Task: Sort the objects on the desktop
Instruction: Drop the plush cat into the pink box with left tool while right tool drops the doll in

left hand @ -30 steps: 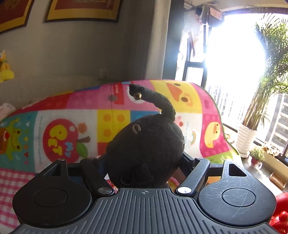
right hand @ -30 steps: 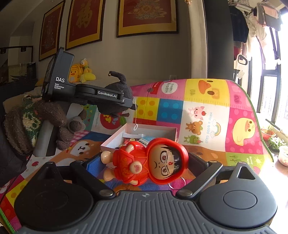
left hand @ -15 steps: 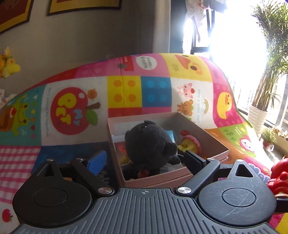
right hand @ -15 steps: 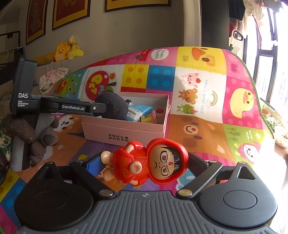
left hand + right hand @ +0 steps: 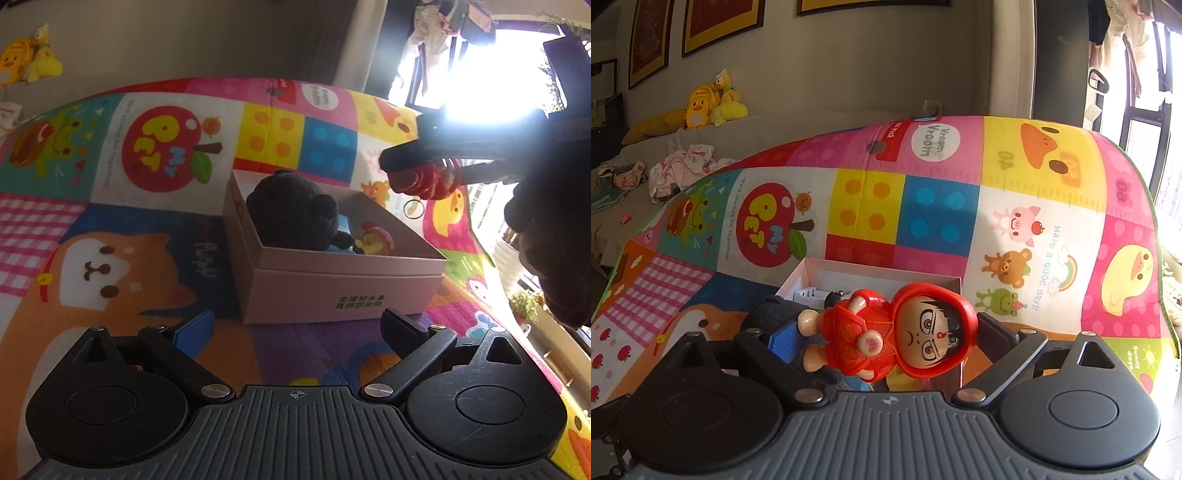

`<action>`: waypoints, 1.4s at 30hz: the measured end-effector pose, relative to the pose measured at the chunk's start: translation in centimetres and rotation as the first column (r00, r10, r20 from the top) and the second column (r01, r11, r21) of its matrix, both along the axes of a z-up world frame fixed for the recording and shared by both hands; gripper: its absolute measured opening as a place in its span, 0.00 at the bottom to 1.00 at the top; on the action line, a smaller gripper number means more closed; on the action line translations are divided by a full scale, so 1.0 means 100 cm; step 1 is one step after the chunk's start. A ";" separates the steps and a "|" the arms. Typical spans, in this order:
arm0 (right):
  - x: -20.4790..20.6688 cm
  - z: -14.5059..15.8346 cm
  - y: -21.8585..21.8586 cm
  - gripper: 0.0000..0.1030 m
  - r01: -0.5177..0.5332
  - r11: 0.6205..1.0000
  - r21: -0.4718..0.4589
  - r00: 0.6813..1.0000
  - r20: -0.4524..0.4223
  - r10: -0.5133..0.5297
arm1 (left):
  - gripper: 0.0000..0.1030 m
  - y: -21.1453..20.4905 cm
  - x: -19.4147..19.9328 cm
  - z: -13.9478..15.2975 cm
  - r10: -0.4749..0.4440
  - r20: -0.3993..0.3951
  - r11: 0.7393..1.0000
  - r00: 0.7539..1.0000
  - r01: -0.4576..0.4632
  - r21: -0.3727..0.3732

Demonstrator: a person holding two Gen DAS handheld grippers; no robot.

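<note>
A pink cardboard box (image 5: 343,288) stands on the colourful play mat (image 5: 110,258). A black plush toy (image 5: 295,214) lies inside it at the left, beside a blue item and a red-yellow toy (image 5: 373,240). My left gripper (image 5: 295,332) is open and empty, in front of the box. My right gripper (image 5: 886,339) is shut on a red hooded doll (image 5: 897,332) and holds it above the box (image 5: 871,273); the doll also shows in the left wrist view (image 5: 424,181), above the box's far right side. The black plush (image 5: 768,314) lies below it.
The mat (image 5: 1034,221) covers the whole surface. A grey sofa with yellow plush toys (image 5: 709,103) and crumpled clothes (image 5: 683,170) stands behind. Framed pictures hang on the wall. A bright window is at the right.
My left gripper let go of the black plush in the box, opened and drew back. My right gripper carried the red doll over the box.
</note>
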State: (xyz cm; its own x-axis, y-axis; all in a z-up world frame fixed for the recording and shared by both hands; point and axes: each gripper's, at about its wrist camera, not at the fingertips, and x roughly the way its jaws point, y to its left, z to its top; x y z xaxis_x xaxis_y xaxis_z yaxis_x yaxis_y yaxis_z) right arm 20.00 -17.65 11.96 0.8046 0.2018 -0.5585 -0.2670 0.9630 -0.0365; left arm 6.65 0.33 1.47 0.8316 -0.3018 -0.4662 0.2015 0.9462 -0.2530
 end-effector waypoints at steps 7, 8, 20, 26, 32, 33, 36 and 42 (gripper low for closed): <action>0.074 -0.031 0.020 0.92 0.071 0.997 -0.007 0.989 -0.132 -0.071 | 0.97 0.007 0.002 -0.007 -0.001 -0.038 1.000 0.999 0.000 -0.029; 0.079 -0.036 0.021 0.92 0.076 0.997 -0.009 0.986 -0.151 -0.077 | 0.97 0.008 0.002 -0.007 0.001 -0.042 0.999 0.999 -0.002 -0.035; 0.036 -0.002 0.024 0.99 -0.040 0.993 0.115 0.997 -0.061 0.048 | 0.98 0.005 0.005 -0.009 -0.003 -0.060 1.000 0.998 0.002 -0.025; 0.021 -0.022 0.065 0.70 -0.138 0.990 0.001 0.986 -0.094 0.137 | 0.98 0.005 0.005 -0.011 -0.004 -0.064 1.000 0.998 0.002 -0.031; -0.010 -0.025 0.047 0.71 -0.218 0.971 -0.094 0.971 -0.117 0.207 | 0.99 0.008 0.006 -0.011 -0.005 -0.068 0.999 0.998 0.001 -0.047; -0.016 -0.027 0.042 0.73 -0.222 0.968 -0.120 0.971 -0.116 0.209 | 0.99 0.008 0.005 -0.011 -0.006 -0.067 0.999 0.998 0.003 -0.045; -0.025 -0.032 0.030 0.74 -0.212 0.966 -0.149 0.974 -0.118 0.196 | 0.99 0.005 0.004 -0.010 -0.011 -0.060 1.000 0.998 0.009 -0.027; -0.024 -0.033 0.017 0.75 -0.178 0.980 -0.092 0.978 -0.126 0.166 | 0.99 0.005 0.004 -0.011 -0.008 -0.060 1.000 0.998 0.007 -0.017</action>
